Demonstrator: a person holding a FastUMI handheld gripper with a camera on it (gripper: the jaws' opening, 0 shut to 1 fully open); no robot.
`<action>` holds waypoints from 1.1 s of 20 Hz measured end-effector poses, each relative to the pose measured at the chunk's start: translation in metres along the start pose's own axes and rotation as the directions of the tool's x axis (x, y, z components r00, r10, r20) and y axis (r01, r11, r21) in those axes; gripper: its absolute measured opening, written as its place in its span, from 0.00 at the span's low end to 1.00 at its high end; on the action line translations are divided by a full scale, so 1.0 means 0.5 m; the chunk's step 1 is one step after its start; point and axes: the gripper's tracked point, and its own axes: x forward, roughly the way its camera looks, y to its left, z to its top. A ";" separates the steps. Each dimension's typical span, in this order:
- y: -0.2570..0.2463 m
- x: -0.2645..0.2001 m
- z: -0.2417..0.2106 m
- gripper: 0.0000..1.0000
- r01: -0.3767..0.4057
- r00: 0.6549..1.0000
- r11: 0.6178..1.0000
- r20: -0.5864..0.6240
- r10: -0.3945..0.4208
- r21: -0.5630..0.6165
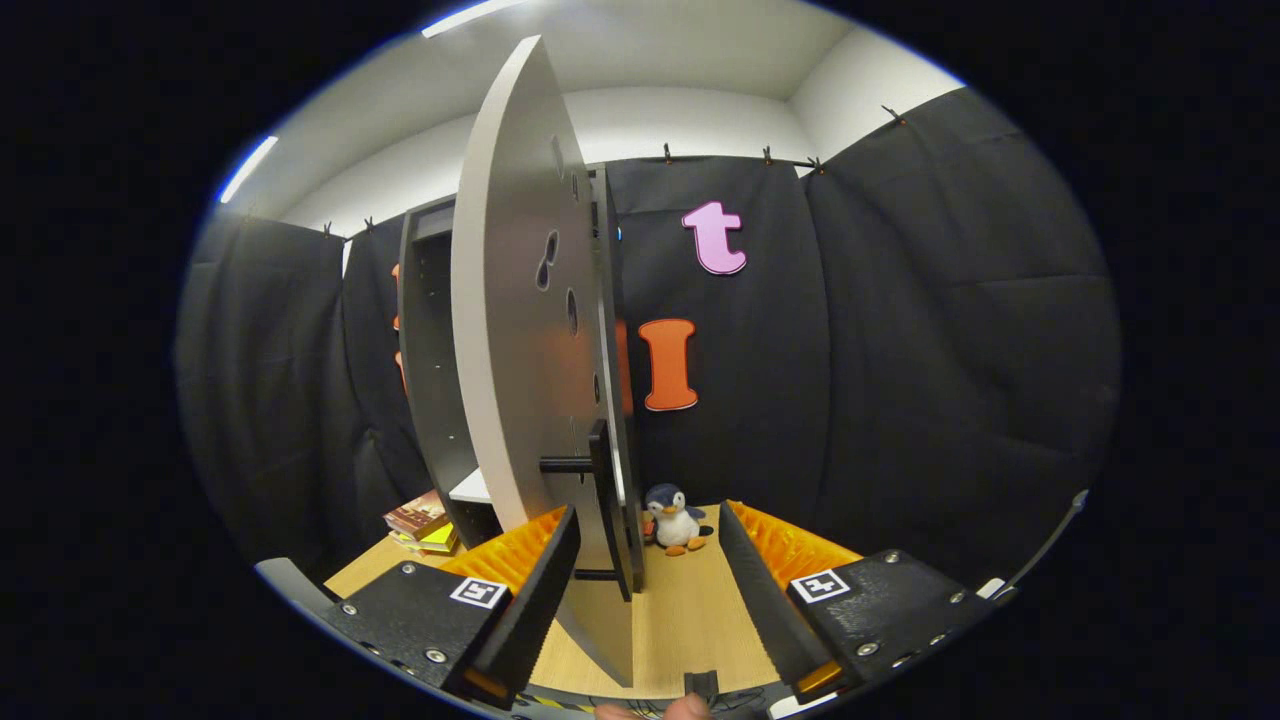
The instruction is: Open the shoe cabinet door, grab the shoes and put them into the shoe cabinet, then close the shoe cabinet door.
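The shoe cabinet's pale door (510,330) stands swung open and I see it almost edge-on, rising tall just ahead of me. Its black bar handle (603,500) sticks out from the door's lower part. My gripper (645,565) is open, with the door's lower edge and the handle between the fingers. The left finger (545,570) is close beside the door panel; the right finger (750,575) stands well apart from the handle. Behind the door, the dark cabinet body (430,380) shows a white shelf (470,487) inside.
A small penguin plush (675,520) sits on the wooden floor (680,620) beyond the fingers, against the black cloth wall. A stack of books (420,520) lies left of the cabinet's foot. A fingertip (685,708) shows just behind the gripper.
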 end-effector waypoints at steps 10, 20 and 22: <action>0.207 0.026 -0.016 0.87 -0.072 0.997 0.997 -0.027 0.072 0.002; 0.496 0.134 -0.043 0.87 -0.137 0.990 0.990 -0.048 0.135 -0.042; 0.538 0.174 -0.055 0.88 -0.131 0.990 0.989 -0.060 0.127 -0.064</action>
